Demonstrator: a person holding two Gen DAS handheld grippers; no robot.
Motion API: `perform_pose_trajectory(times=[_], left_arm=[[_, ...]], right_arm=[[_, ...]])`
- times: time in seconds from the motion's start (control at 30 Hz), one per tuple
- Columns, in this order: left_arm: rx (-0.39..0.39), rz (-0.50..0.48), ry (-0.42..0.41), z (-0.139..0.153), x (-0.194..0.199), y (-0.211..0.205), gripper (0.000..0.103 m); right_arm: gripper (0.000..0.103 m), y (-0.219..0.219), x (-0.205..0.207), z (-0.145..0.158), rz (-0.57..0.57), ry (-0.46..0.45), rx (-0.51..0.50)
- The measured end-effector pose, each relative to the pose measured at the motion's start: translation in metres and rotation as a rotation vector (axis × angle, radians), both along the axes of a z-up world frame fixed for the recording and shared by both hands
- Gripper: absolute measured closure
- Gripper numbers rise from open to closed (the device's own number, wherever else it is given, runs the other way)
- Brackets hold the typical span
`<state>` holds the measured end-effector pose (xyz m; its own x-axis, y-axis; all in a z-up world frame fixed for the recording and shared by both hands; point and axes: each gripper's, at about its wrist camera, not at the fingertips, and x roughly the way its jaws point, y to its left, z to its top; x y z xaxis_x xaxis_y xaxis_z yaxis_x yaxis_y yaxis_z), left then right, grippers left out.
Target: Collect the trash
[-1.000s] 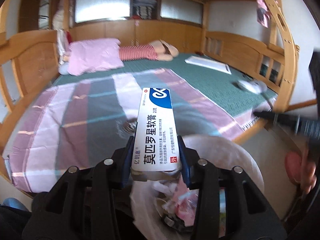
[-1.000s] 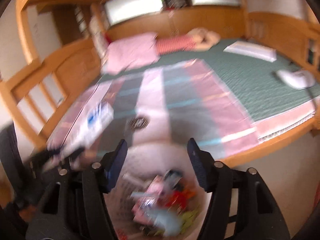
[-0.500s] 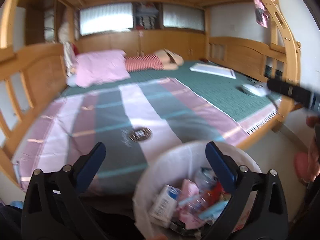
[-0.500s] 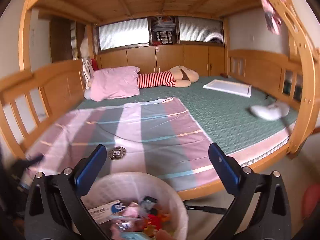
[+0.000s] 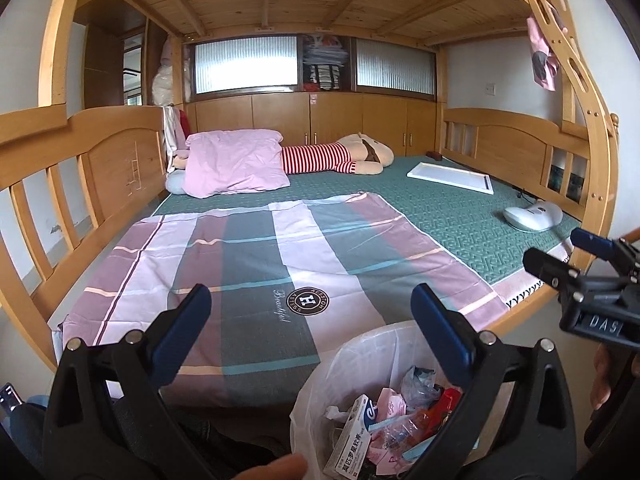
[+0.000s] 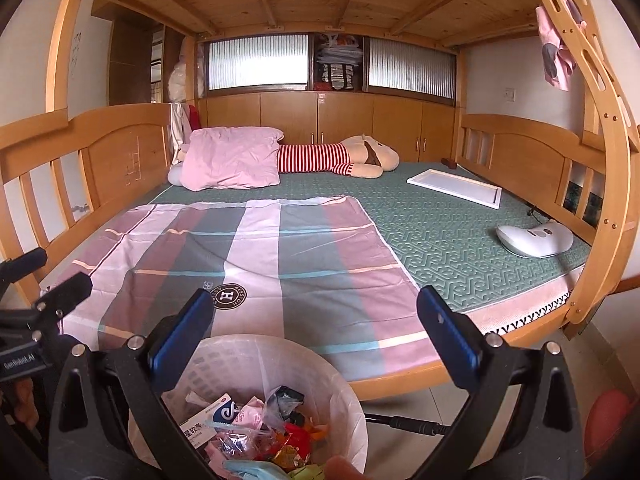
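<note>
A white trash bin (image 5: 352, 356) lined with a plastic bag stands on the floor at the bed's near edge; it also shows in the right wrist view (image 6: 344, 404). It holds several wrappers and the white and blue ointment box (image 5: 352, 440), which also shows in the right wrist view (image 6: 208, 420). My left gripper (image 5: 310, 316) is open and empty above the bin and the bed's edge. My right gripper (image 6: 312, 320) is open and empty above the bin. Each gripper shows at the edge of the other's view.
A striped pink and grey sheet (image 6: 248, 264) covers the near part of the green mattress (image 6: 440, 232). A pink pillow (image 6: 232, 160), a plush toy (image 6: 344, 158), a white board (image 6: 456, 188) and a white device (image 6: 534, 240) lie farther back. Wooden rails enclose the bed.
My left gripper opened and let the ointment box drop into the bin. Both grippers opened wide and pulled back and up, so more of the bed shows.
</note>
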<state>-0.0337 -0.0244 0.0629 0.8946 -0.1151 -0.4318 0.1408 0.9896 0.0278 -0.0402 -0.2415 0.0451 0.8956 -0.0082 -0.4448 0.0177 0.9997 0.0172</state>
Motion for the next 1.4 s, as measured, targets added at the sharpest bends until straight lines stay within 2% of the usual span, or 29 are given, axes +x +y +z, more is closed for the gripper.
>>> perform_pose_trajectory(times=[1.4], left_arm=[[-0.024, 0.014, 0.03, -0.0071, 0.0056, 0.0083, 0.004]], right_arm=[[0.004, 0.0075, 0.0008, -0.0064, 0.009, 0.014, -0.009]])
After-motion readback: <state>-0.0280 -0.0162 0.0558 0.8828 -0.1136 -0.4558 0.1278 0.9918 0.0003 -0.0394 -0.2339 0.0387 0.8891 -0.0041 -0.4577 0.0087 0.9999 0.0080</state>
